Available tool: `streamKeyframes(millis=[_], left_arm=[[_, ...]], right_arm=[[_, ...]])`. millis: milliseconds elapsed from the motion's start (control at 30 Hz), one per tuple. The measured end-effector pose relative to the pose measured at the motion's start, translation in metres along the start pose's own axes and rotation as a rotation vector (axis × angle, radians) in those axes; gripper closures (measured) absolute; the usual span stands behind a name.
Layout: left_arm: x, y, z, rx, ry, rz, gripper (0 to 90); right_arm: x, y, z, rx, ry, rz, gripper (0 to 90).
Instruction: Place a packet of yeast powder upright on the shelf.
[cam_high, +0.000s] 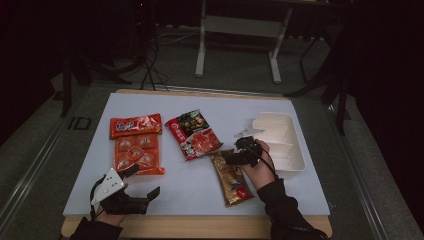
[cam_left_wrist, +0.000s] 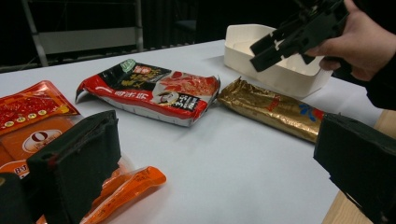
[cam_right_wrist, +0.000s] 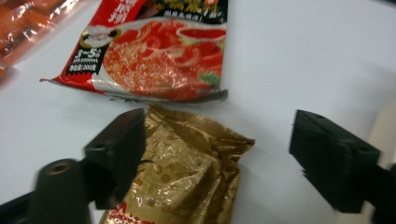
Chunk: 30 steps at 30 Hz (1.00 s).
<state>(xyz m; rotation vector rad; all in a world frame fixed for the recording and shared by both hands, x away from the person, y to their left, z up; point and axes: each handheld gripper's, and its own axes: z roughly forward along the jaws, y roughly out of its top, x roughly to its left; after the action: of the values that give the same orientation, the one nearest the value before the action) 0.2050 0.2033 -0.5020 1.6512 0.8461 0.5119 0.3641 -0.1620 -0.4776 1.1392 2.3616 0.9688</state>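
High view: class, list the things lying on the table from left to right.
Orange packet → red and black packet → gold packet → white tray.

Three sealed food packets lie on the table (cam_high: 200, 190): one orange packet (cam_high: 137, 146), one red-and-black packet (cam_high: 194, 134) and one gold packet (cam_high: 231, 177). One white tray (cam_high: 295, 155) stands there too. Two tongs are present: the left tongs (cam_high: 144, 181) and the right tongs (cam_high: 231, 150).

gold packet (cam_right_wrist: 182, 177) cut off at bottom edge, orange pack (cam_left_wrist: 28, 135) partly hidden behind left claw (cam_left_wrist: 210, 172)
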Motion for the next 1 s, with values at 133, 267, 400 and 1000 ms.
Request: streamKeyframes(millis=[133,267,400,1000], left_arm=[[0.0,0.0,0.0,0.003,-0.001,0.0,0.8],[0.0,0.0,0.001,0.007,-0.003,0.0,0.8],[0.001,-0.001,0.002,0.011,-0.006,-0.004,0.8],[-0.001,-0.002,0.004,0.022,-0.015,-0.003,0.8]], right_arm=[[0.002,0.0,0.006,0.014,-0.023,0.0,20.3],[-0.005,-0.004,0.017,0.043,-0.013,0.046,20.3],[-0.011,-0.007,0.026,0.071,-0.002,0.106,22.2],[-0.015,-0.012,0.051,0.211,0.055,0.142,45.8]])
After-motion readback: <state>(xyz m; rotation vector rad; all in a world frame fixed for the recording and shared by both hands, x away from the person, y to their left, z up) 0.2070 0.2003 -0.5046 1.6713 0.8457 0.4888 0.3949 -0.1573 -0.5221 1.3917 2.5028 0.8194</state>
